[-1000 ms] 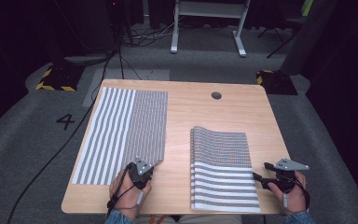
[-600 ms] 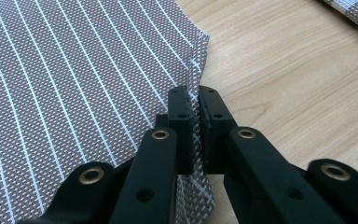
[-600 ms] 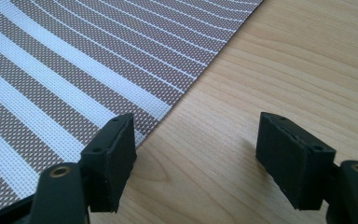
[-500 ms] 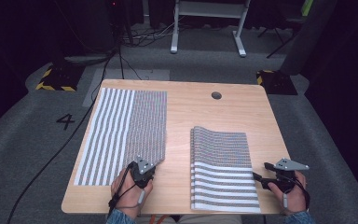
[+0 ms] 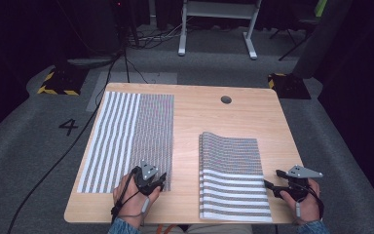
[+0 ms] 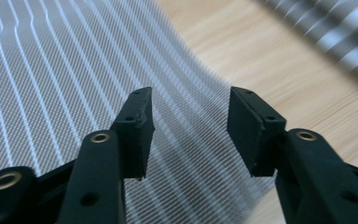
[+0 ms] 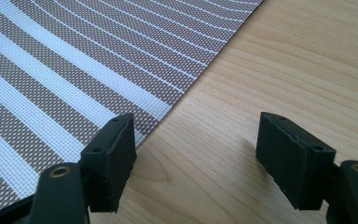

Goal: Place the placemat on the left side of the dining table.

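My left gripper (image 5: 158, 181) sits low and left of centre in the high view, jaws spread wide over the near right corner of the flat striped mat (image 5: 126, 139), holding nothing. My right gripper (image 5: 269, 184) at the lower right also gapes empty, one jaw at the right edge of the folded striped mat (image 5: 231, 173), the other over bare table (image 5: 195, 114).

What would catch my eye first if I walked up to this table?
Two striped woven mats on the wooden table: a flat mat at the left, a folded mat at the right. At the near edge, the left gripper sits open over the flat mat's corner, and the right gripper open beside the folded one.
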